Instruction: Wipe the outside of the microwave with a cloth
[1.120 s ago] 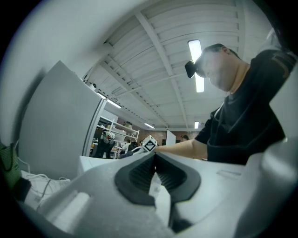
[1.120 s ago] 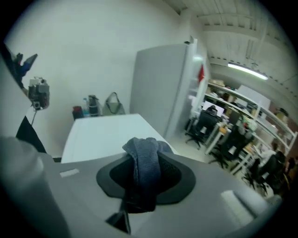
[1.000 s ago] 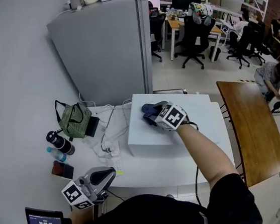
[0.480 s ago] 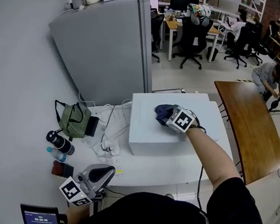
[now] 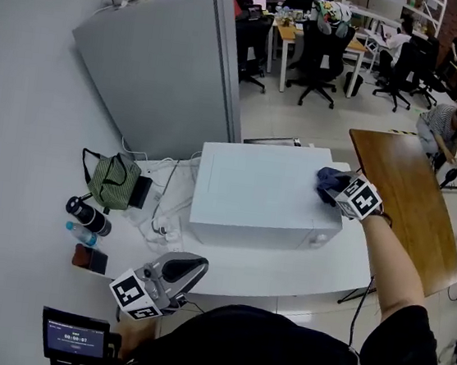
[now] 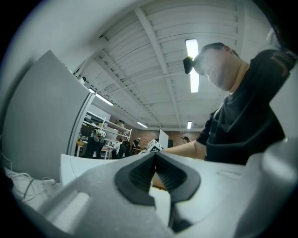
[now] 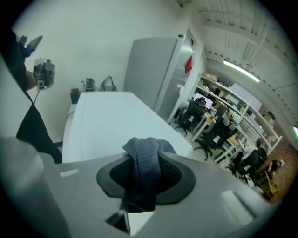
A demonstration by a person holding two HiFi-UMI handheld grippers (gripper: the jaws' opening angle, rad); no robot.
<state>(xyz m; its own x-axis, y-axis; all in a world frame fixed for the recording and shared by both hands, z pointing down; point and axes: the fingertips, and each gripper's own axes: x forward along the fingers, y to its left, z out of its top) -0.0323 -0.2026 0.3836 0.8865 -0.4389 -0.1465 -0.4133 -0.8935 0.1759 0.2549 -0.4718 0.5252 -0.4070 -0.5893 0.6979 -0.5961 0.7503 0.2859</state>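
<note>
The big white box-shaped microwave (image 5: 261, 186) sits on a white table (image 5: 283, 275), just in front of a tall grey fridge (image 5: 160, 70). Its flat top is bare but for the cloth. The soft dark blue cloth (image 5: 329, 180) lies bunched up on the far right corner of that top, right at the edge.

The right gripper (image 5: 343, 192) has the cloth. In the right gripper view its two jaws are squeezed onto a thick fold of the cloth (image 7: 146, 162), and the rest of it pokes out in front, over the white top of the microwave (image 7: 107, 121). So this tong is almost closed, with only the cloth in between.

The left gripper (image 5: 169, 274) hangs low by the near edge of the table, well apart from the microwave. In the left gripper view (image 6: 155, 174) its jaws are pressed together with nothing in them.

I think the step now is wiping the top, and the cloth is at the right end of it. The front and sides look not wiped yet. The next move likely needs the cloth pushed flat and slid over the edge, down the right side, with a tight squeeze so it does not slip out.

To the left of the microwave lie white cables (image 5: 163, 211), a green bag (image 5: 111, 181) and a dark bottle (image 5: 85, 216).
</note>
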